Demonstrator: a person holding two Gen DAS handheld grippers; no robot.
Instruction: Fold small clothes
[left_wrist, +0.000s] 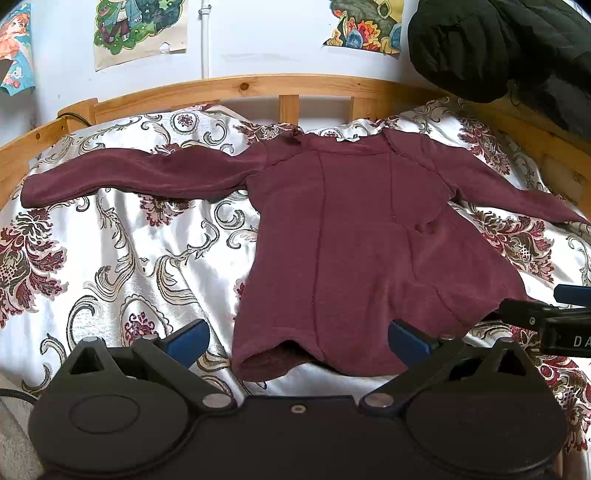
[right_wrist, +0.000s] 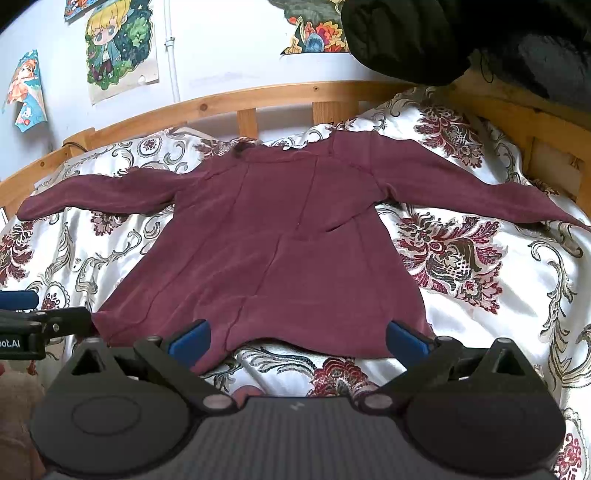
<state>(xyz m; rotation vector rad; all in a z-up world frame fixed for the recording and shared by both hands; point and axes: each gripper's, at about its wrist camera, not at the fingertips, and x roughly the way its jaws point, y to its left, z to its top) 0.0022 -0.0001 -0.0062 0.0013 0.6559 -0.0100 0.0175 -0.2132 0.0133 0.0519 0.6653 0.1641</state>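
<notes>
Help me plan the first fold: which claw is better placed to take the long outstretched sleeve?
Left, probably. The left claw sits open on that sleeve side; the right claw, also open, is farther over.

Soft, even daylight, sheen on the satin bedspread (left_wrist: 122, 236), strong fisheye bending at sharp-focused edges.

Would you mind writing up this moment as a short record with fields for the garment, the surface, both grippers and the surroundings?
garment: maroon long-sleeved top, spread flat, both sleeves out to the sides, neckline toward the headboard, not yet folded
surface: white bedspread with a dark red floral pattern
left gripper: open, at the hem near the top's left corner, holding nothing
right gripper: open, at the hem further right, holding nothing
headboard: wooden slatted frame
wall: cartoon posters
upper right: black padded jacket, above the bed's corner
</notes>
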